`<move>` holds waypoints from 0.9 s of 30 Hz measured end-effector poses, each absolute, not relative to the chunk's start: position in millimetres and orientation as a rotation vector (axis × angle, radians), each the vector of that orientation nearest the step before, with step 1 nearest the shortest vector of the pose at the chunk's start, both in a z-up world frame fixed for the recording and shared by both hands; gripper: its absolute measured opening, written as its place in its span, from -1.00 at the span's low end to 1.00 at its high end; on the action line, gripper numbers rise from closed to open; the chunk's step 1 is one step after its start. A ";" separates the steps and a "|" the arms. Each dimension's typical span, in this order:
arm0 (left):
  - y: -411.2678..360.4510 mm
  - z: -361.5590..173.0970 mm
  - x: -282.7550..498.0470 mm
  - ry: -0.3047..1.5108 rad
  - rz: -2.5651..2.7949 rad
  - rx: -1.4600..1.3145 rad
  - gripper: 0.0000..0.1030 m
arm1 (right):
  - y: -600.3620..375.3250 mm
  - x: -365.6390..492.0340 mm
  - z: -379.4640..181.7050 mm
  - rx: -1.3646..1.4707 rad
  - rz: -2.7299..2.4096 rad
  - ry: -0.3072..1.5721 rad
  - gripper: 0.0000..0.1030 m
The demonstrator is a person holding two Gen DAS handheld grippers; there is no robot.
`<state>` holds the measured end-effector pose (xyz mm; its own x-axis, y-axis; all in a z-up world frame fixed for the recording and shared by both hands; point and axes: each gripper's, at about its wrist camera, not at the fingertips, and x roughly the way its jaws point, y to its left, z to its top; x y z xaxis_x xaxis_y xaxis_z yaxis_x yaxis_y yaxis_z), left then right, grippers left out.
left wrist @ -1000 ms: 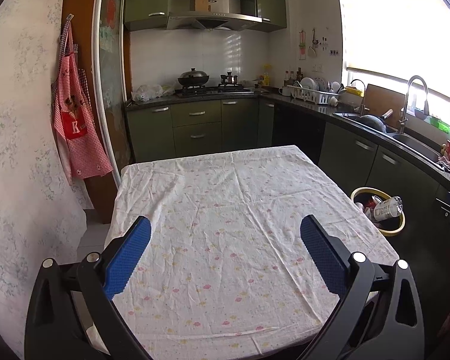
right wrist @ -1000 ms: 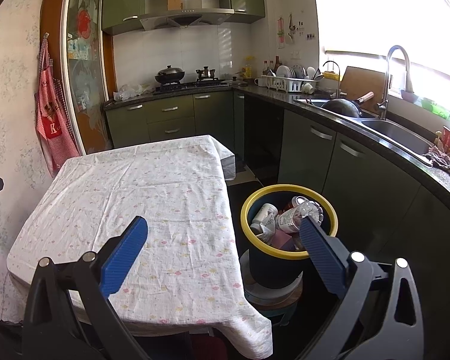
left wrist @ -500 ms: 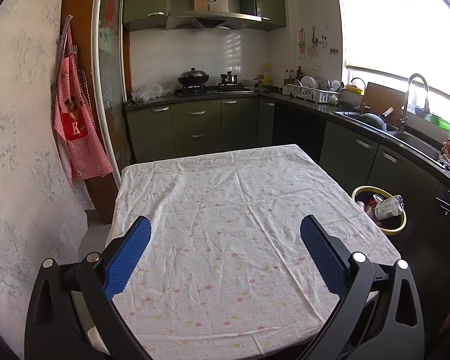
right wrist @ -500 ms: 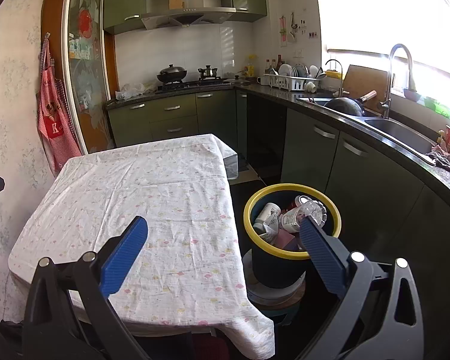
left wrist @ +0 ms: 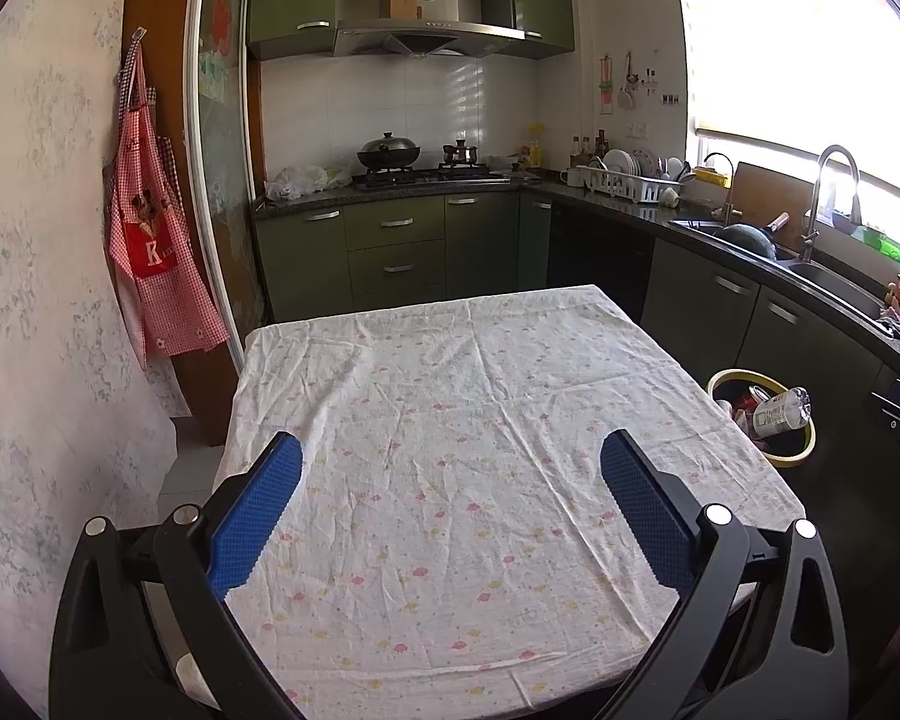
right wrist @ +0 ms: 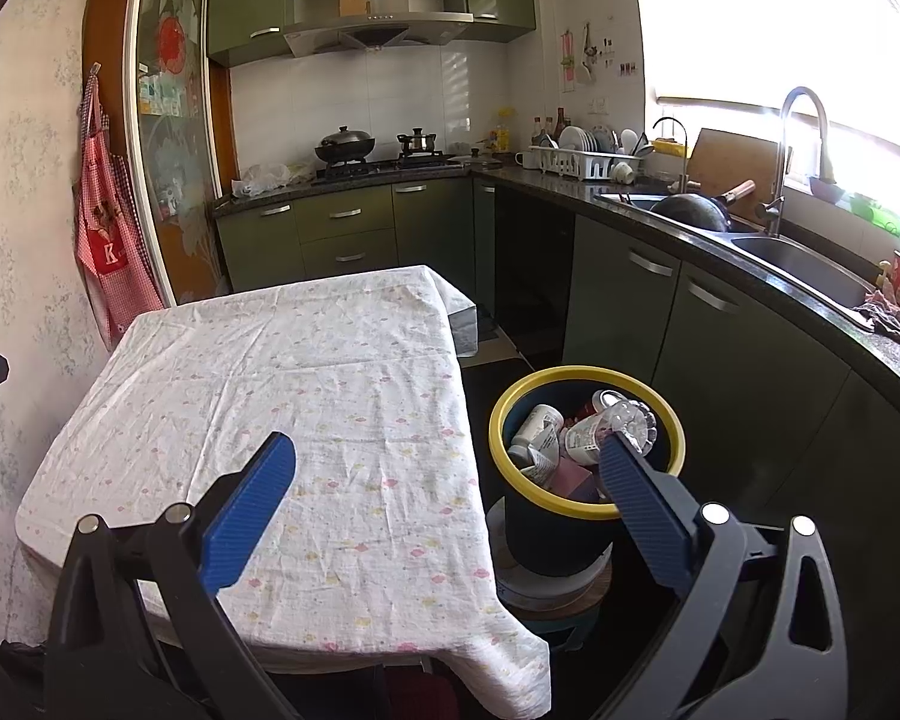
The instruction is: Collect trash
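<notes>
Left gripper (left wrist: 450, 462): blue pads spread wide, nothing between them, held above the near part of the table (left wrist: 450, 420). Right gripper (right wrist: 447, 462): also spread wide and holding nothing, poised over the table's right edge, with its right pad (right wrist: 642, 492) in front of the bin (right wrist: 588, 462).

Table covered by a creased white cloth (right wrist: 306, 396) with small pink and yellow prints; cloth draped over the edges and hanging in a corner fold near the bin. No loose item visible on the cloth in either view.

Bin on the floor just right of the table, between it and the dark green cabinets (right wrist: 678, 330): dark body, yellow rim, standing on a round base. Filled with trash (right wrist: 570, 438): a clear plastic bottle (left wrist: 780, 414) lying at the top, a white labelled container, pink and red scraps beneath. In the left view, only part of the bin (left wrist: 804, 450) seen past the table's right edge.

Farther out: counter along the right wall with a sink (right wrist: 810, 264), tall faucet (right wrist: 801, 138), dark pan, cutting board and dish rack (right wrist: 582, 162). At the back, a stove (left wrist: 426, 171) with a wok and a small pot under a hood. On the left wall, a red checked apron (left wrist: 156, 240) hanging beside a glass-panelled door. Bright window at right, washed out.
</notes>
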<state>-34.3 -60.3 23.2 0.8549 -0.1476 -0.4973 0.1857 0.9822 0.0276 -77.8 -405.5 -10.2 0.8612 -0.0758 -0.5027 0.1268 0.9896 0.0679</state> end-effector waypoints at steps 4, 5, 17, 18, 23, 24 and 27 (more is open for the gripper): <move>-60.2 22.0 -34.1 0.519 -0.176 0.078 0.91 | -405.2 -77.3 -10.5 0.100 -0.106 0.524 0.88; -60.2 22.1 -34.1 0.519 -0.176 0.078 0.91 | -404.9 -77.2 -10.7 0.100 -0.106 0.524 0.88; -60.2 21.7 -33.0 0.521 -0.178 0.079 0.91 | -404.0 -74.2 -15.8 0.098 -0.108 0.531 0.88; -60.2 21.8 -33.0 0.521 -0.178 0.079 0.91 | -404.6 -74.1 -16.3 0.099 -0.107 0.532 0.88; -61.2 21.3 -31.2 0.533 -0.185 0.080 0.91 | -404.9 -73.6 -16.4 0.098 -0.106 0.533 0.88; -61.1 20.9 -31.1 0.535 -0.188 0.079 0.91 | -404.8 -73.5 -16.5 0.098 -0.106 0.533 0.88; -61.0 20.0 -30.1 0.538 -0.186 0.081 0.91 | -404.5 -73.1 -18.2 0.098 -0.106 0.537 0.88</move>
